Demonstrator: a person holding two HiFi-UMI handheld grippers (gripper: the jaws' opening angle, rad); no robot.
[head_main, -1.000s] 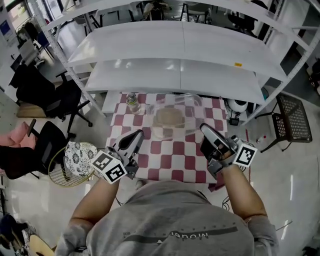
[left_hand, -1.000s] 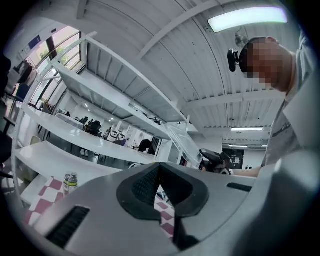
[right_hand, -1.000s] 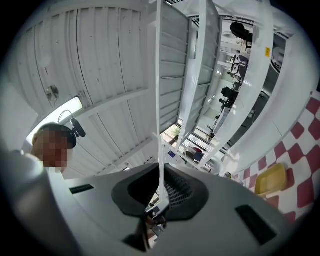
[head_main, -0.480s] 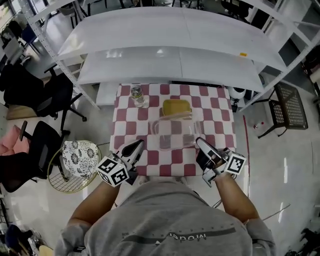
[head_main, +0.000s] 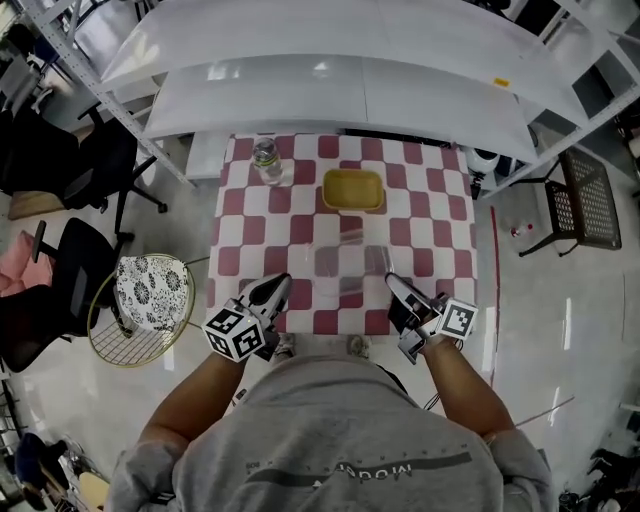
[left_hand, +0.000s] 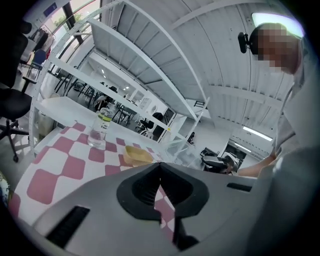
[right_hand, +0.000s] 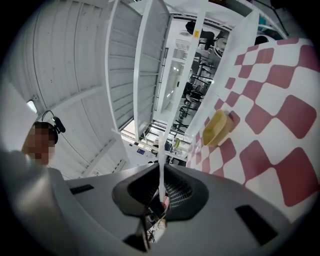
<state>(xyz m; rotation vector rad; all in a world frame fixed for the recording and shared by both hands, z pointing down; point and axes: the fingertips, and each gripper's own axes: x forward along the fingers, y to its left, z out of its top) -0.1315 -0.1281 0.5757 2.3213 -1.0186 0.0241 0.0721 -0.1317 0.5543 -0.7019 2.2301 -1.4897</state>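
Clear cover (head_main: 342, 268) now hangs low-centre in the head view, pulled back off the yellow dish (head_main: 352, 190) at upper centre; left gripper (head_main: 275, 288) and right gripper (head_main: 393, 286) each clamp a side wall; so the dish sits bare.

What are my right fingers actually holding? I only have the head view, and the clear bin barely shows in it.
Observer: In the right gripper view, the right gripper is shut on a thin upright edge of the clear bin.
Operator: And the left one?
Observer: The left gripper view shows the left gripper shut as well, with the bin's clear wall leading away from it.
Operator: What does the bottle look like from the side?
Observer: In the left gripper view the bottle stands upright. It is clear, with a yellow-green band near its top.
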